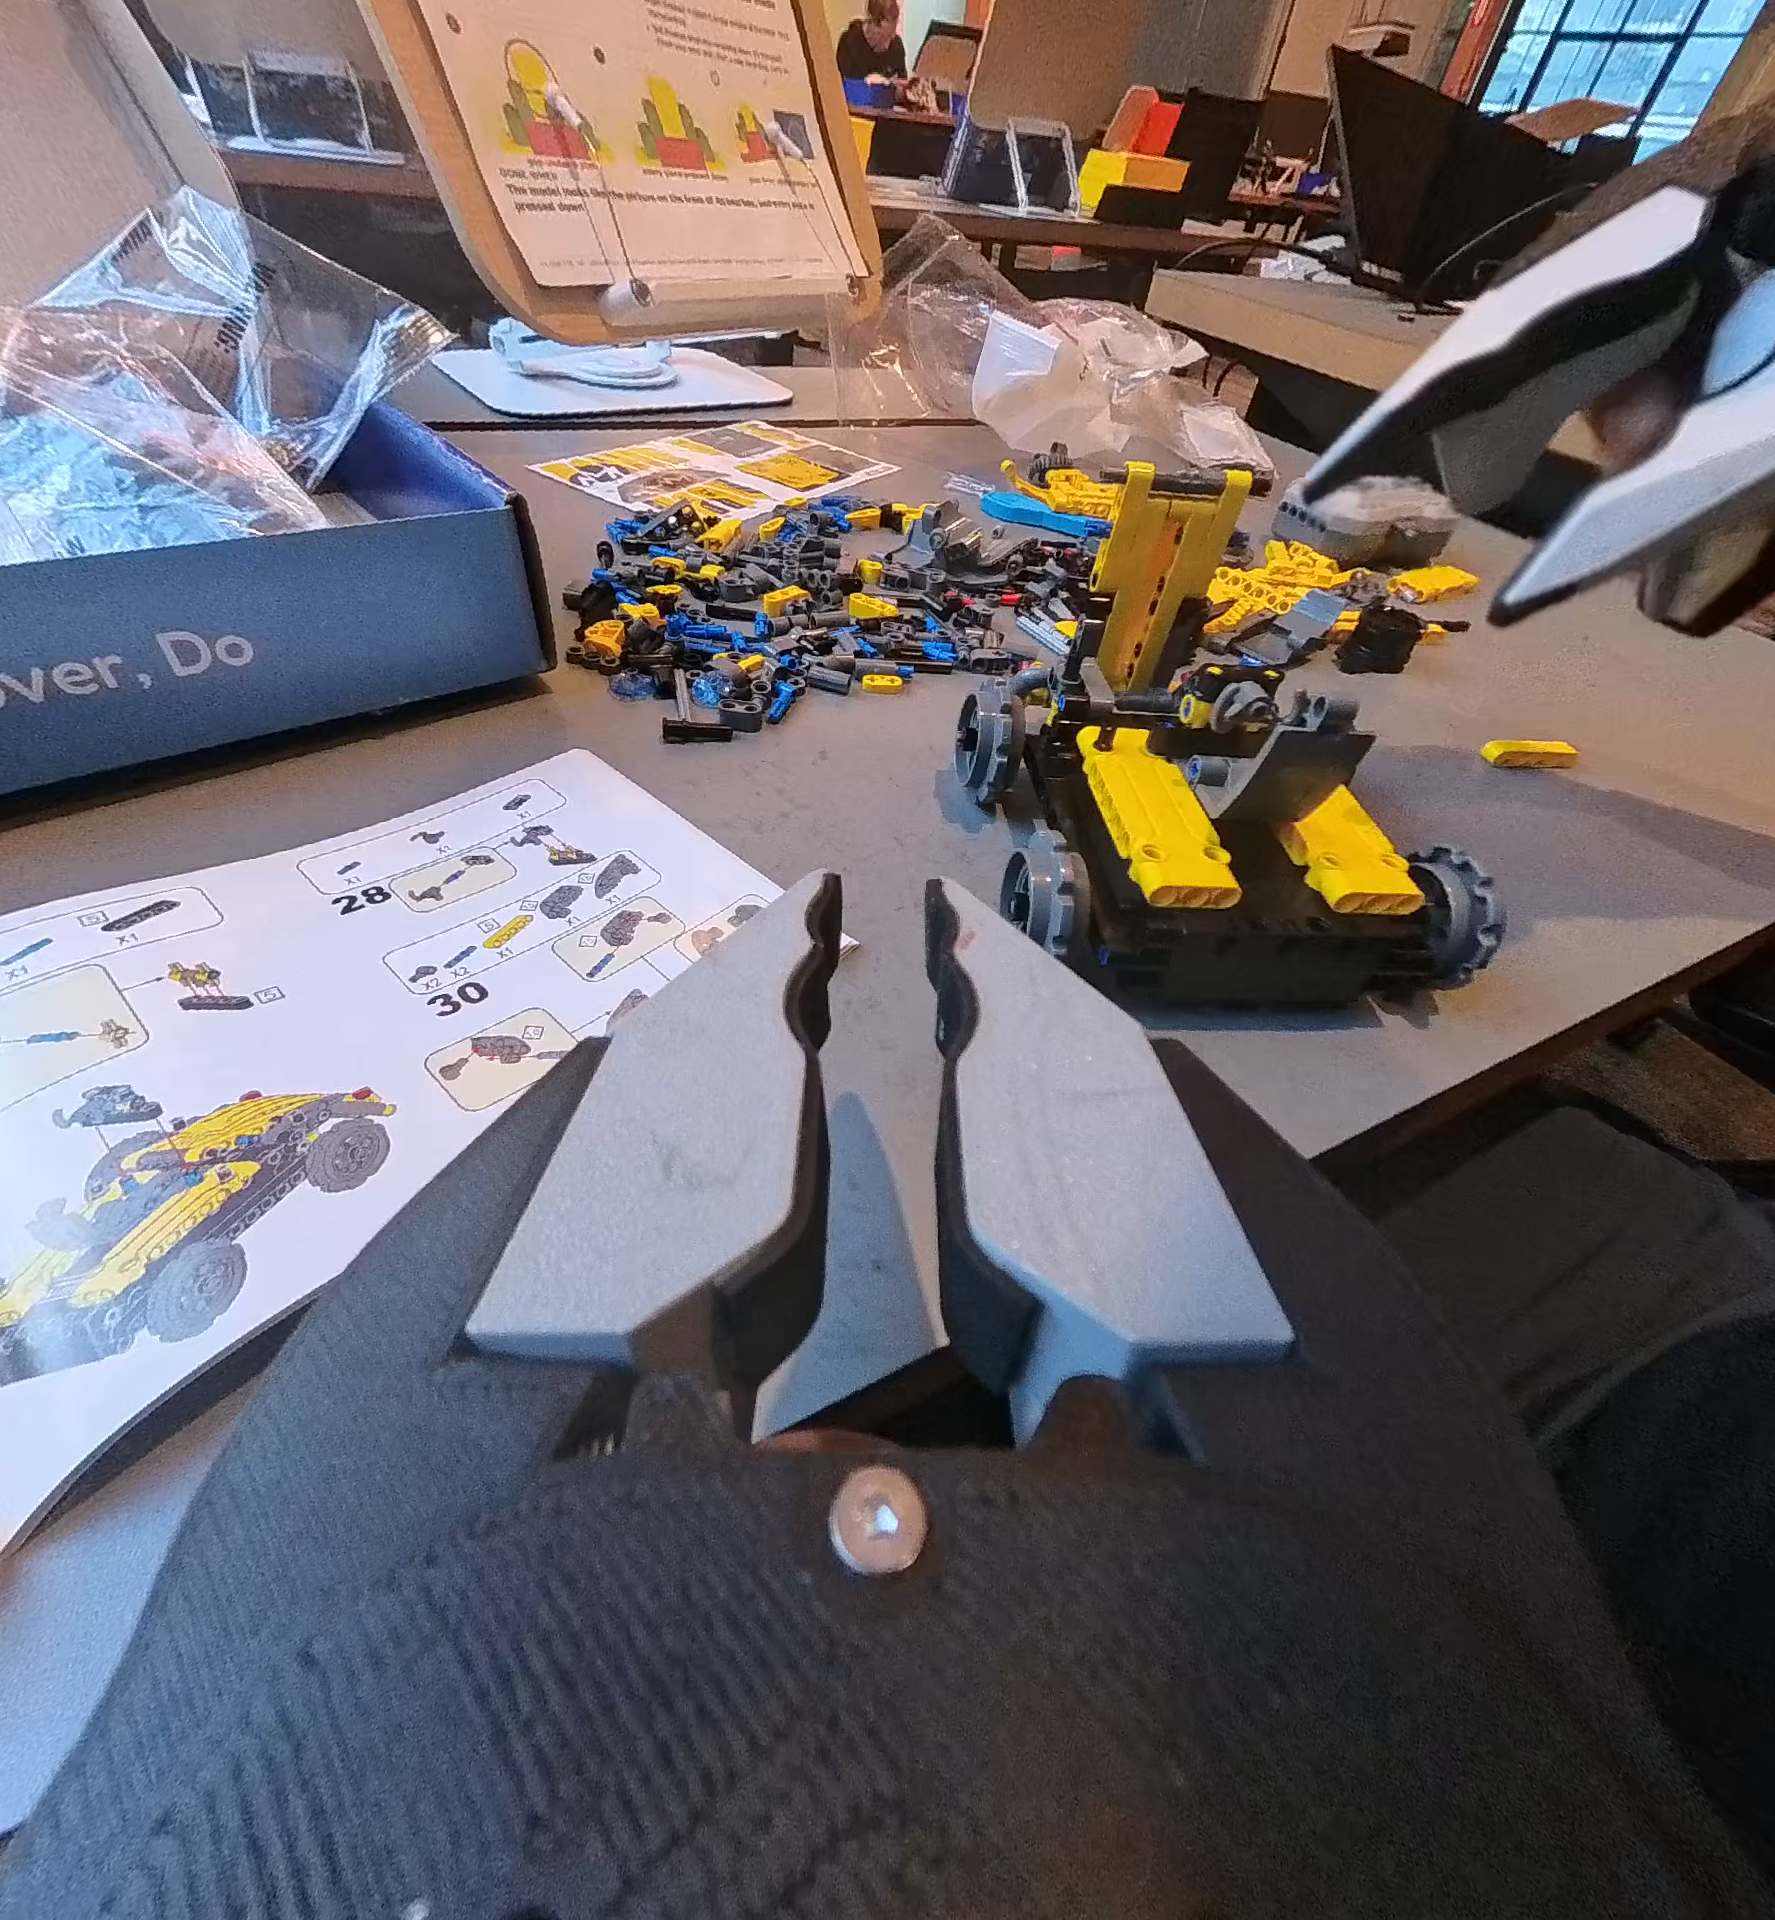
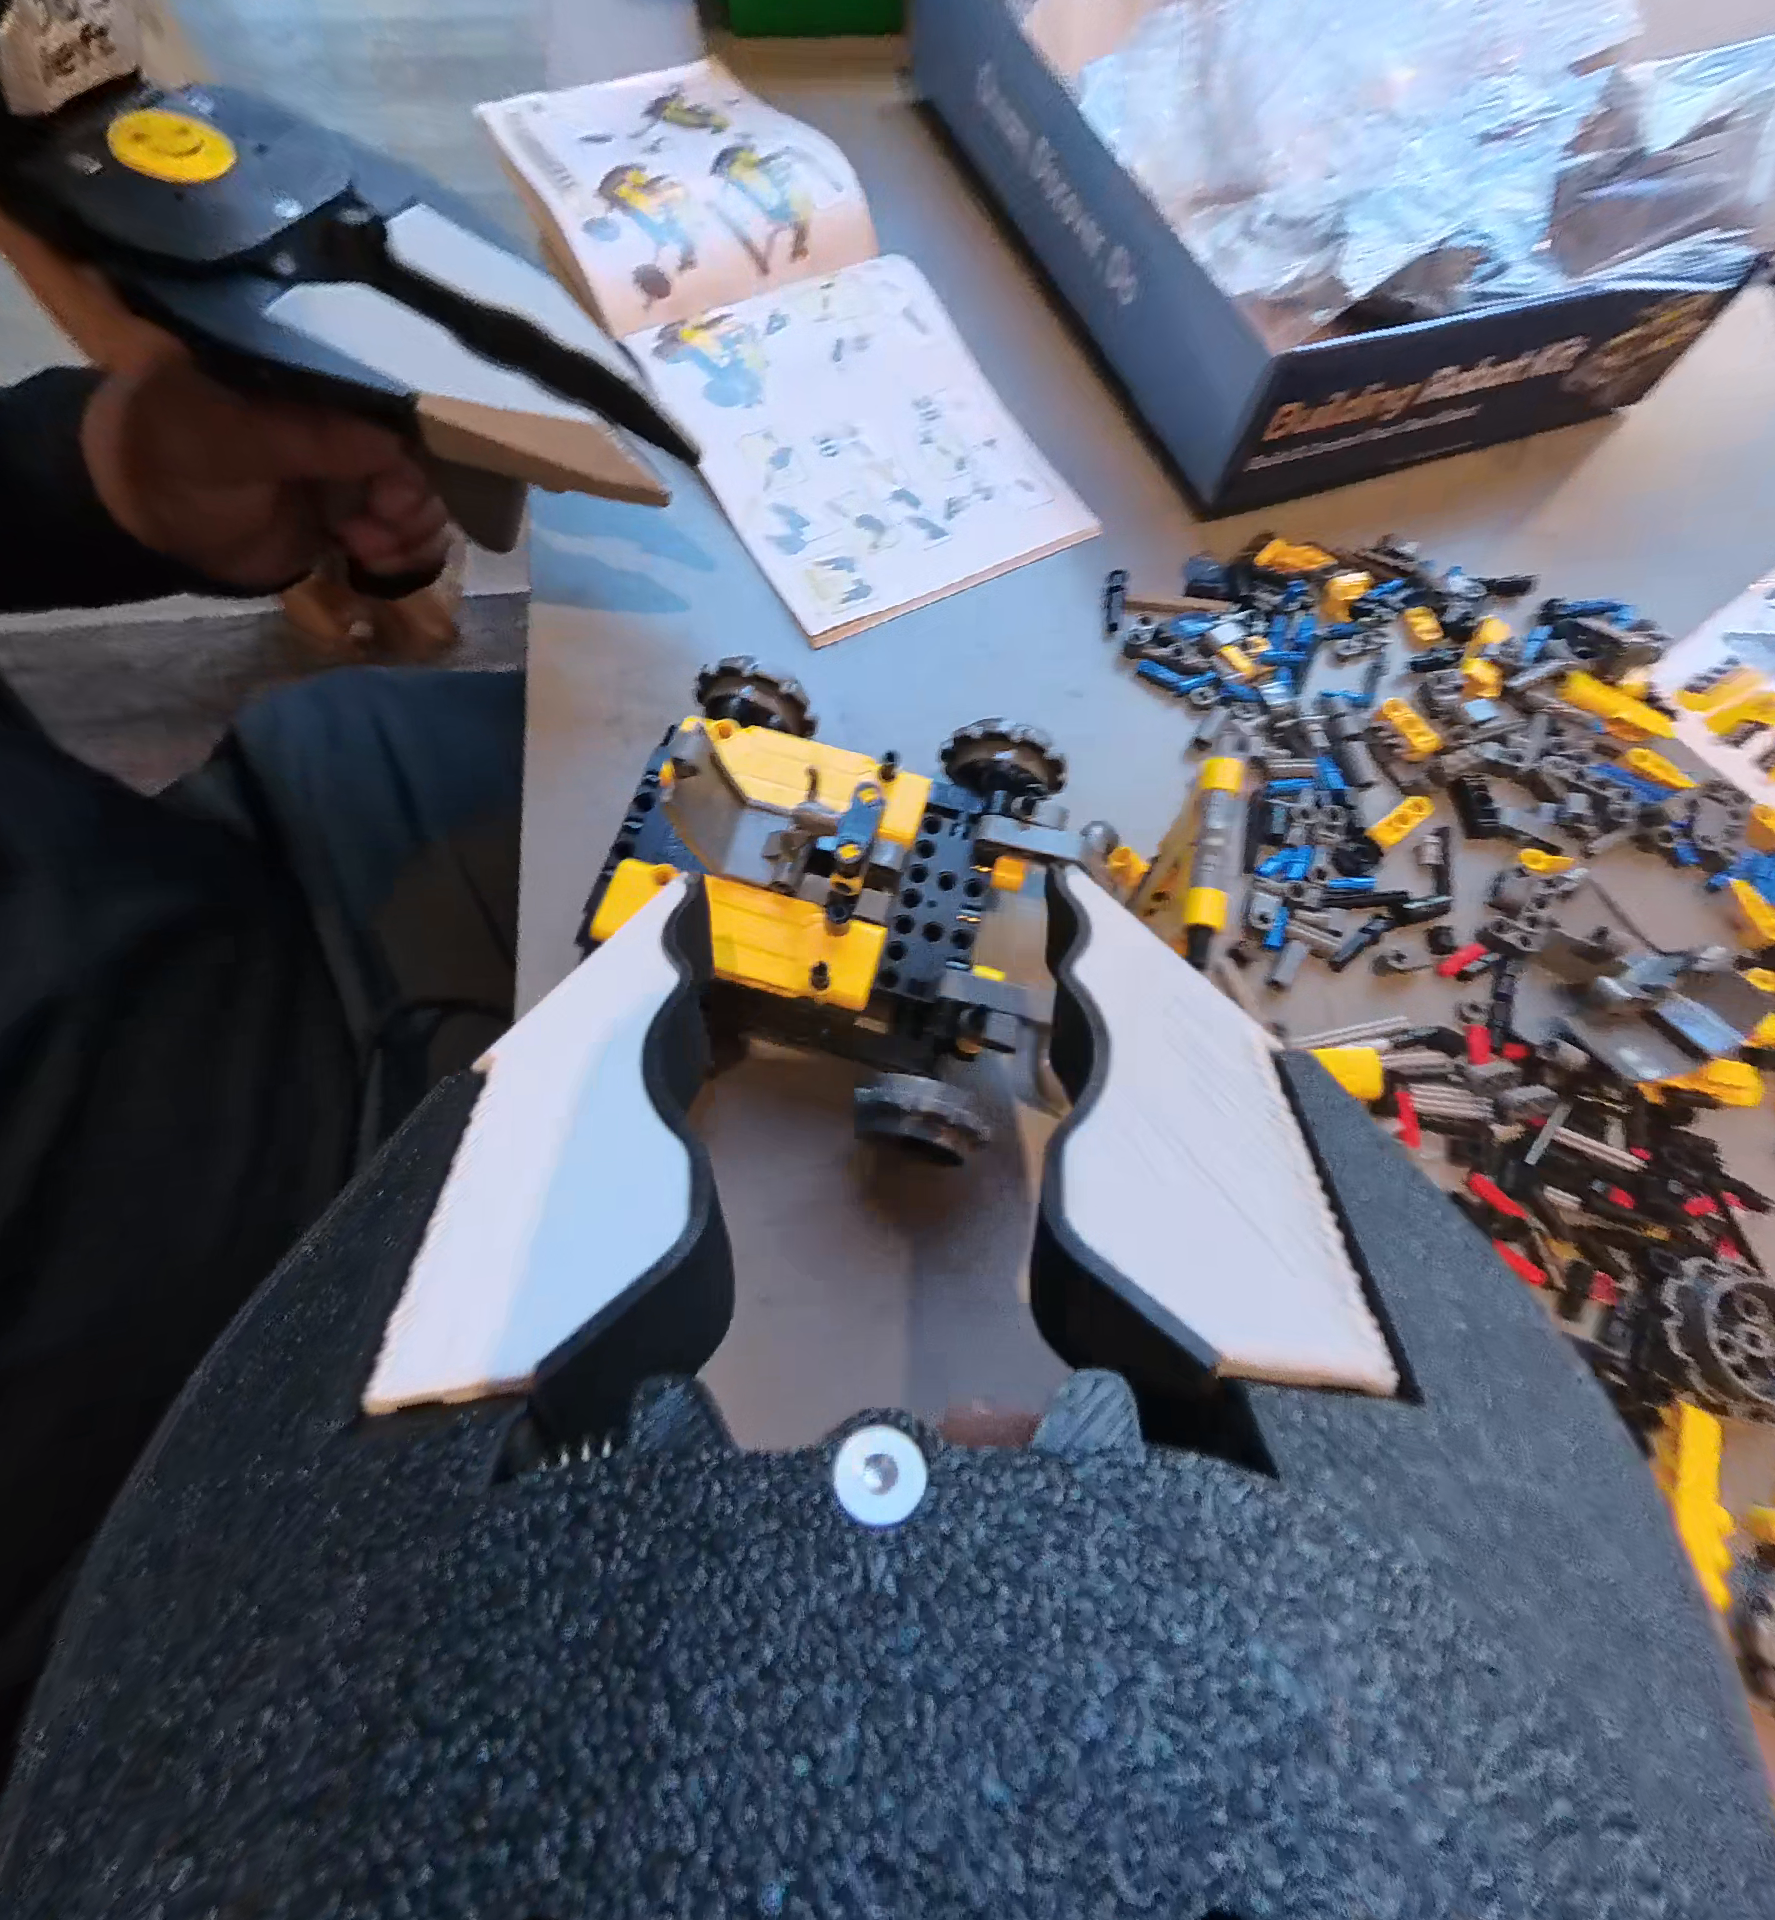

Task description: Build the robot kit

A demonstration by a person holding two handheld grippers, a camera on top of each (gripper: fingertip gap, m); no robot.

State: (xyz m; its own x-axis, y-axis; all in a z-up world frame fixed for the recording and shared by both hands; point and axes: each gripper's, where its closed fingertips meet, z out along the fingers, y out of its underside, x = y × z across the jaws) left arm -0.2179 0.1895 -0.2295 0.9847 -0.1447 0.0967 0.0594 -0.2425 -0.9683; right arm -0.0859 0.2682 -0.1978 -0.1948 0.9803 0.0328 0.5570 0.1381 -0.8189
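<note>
A partly built yellow and black brick vehicle (image 1: 1226,862) stands on the grey table (image 1: 862,790) near its right edge, with an upright yellow frame on it. My left gripper (image 1: 880,885) hovers low in front of the vehicle, over the corner of an open instruction booklet (image 1: 239,1039). Its jaws stand a narrow gap apart and hold nothing. My right gripper (image 2: 867,888) is wide open and empty, hanging just above the vehicle (image 2: 789,935). It also shows in the left wrist view (image 1: 1402,556), up at the right. The left gripper (image 2: 670,473) shows in the right wrist view, held by a hand (image 2: 239,478).
A pile of small blue, black and yellow loose parts (image 1: 779,613) (image 2: 1485,831) lies behind the vehicle. A dark blue box (image 1: 218,644) (image 2: 1226,343) holds clear plastic bags (image 1: 114,395). A sticker sheet (image 1: 717,468), a stand with a printed sheet (image 1: 644,156) and loose wheels (image 2: 1745,1340) are nearby. The left gripper's tips are roughly 15 centimetres from the right gripper's.
</note>
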